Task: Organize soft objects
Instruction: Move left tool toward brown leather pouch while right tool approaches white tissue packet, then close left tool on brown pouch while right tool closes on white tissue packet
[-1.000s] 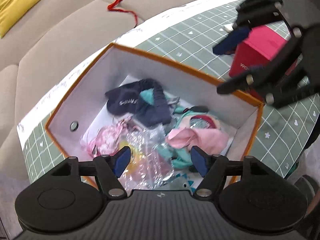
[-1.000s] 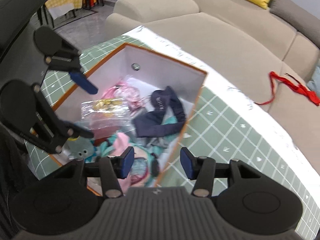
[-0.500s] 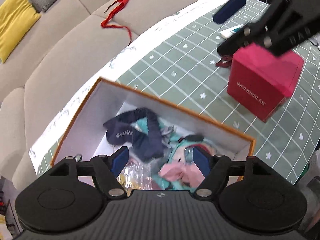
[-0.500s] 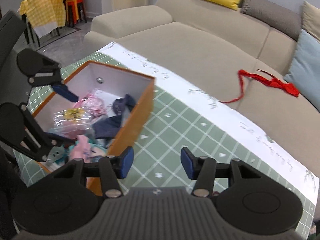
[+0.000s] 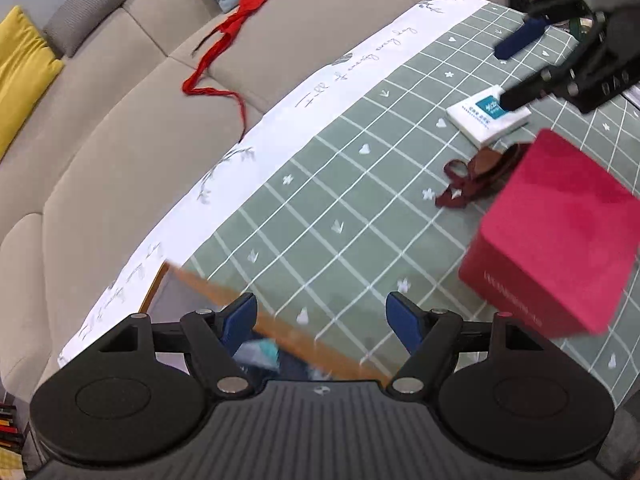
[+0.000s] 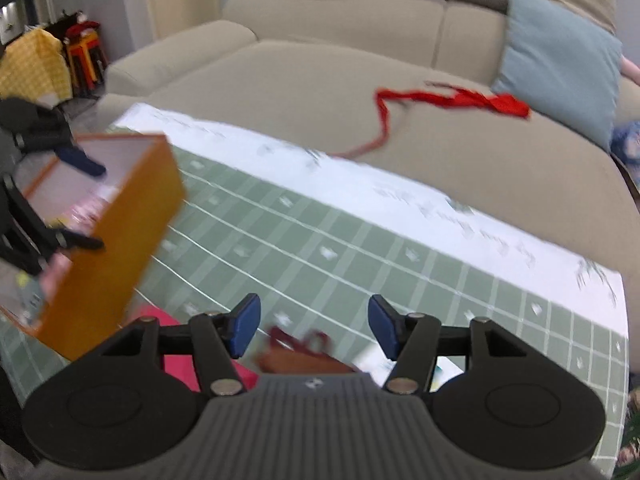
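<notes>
Right gripper (image 6: 314, 330) empty, jaws just opened further to a middling gap; left gripper (image 5: 320, 326) wide apart, empty too. Dark red ribbon (image 6: 304, 350) just beneath and between the right fingertips, beside the pink box (image 5: 556, 240). Risk, probably: pinching one loose loop only and dragging the rest. Long axis roughly across the fingers, ends blurred.

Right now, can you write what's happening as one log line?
left gripper: open, empty | right gripper: open, empty, jaws just widened, above dark red ribbon | orange box: holds soft things
</notes>
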